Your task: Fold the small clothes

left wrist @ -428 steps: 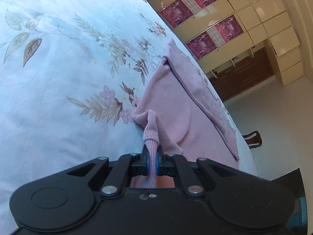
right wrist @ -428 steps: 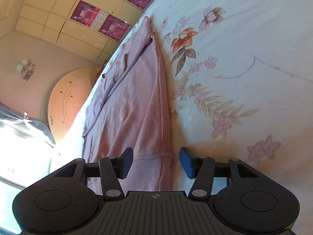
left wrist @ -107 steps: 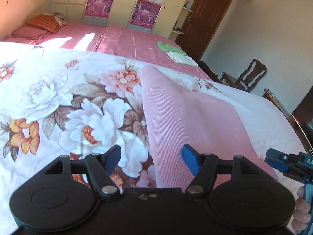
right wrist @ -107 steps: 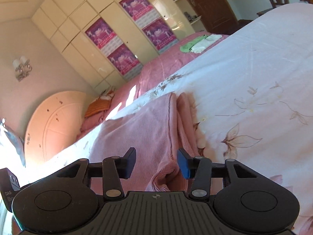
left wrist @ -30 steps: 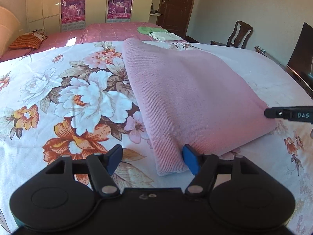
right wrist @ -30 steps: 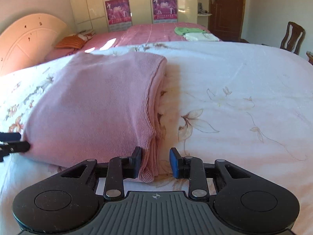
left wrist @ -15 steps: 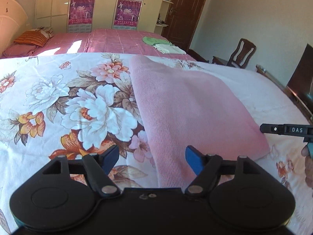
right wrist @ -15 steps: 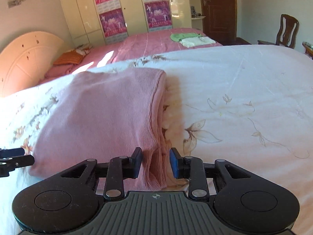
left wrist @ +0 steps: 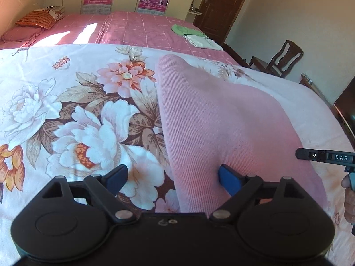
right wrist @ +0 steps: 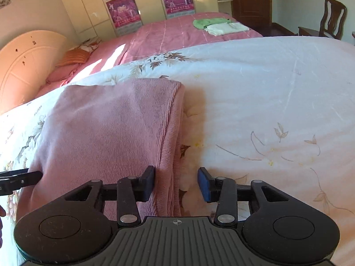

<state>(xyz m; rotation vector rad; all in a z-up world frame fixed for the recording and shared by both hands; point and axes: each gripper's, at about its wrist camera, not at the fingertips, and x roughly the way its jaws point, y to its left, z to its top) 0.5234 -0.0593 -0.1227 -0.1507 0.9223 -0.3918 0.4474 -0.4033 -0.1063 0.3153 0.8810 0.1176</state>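
A pink ribbed knit garment (left wrist: 221, 119) lies folded into a rectangle on the floral bedspread (left wrist: 66, 115). My left gripper (left wrist: 172, 178) is open and empty, its jaws straddling the garment's near left edge just above it. In the right wrist view the same garment (right wrist: 106, 133) lies left of centre. My right gripper (right wrist: 176, 182) is open and empty over the garment's near right corner, where stacked folded edges show. Each gripper's tip shows at the edge of the other's view.
A second bed with a pink checked cover (left wrist: 137, 28) stands behind, with a green cloth (left wrist: 186, 30) and a white cloth (left wrist: 203, 42) on it. A wooden chair (left wrist: 281, 57) and a dark door (left wrist: 219, 4) are at the right. Wardrobes line the back wall.
My right gripper's jaws have opened wider and let go of the garment's corner edge. My left gripper has risen and drawn back a little, still open. The garment lies still.
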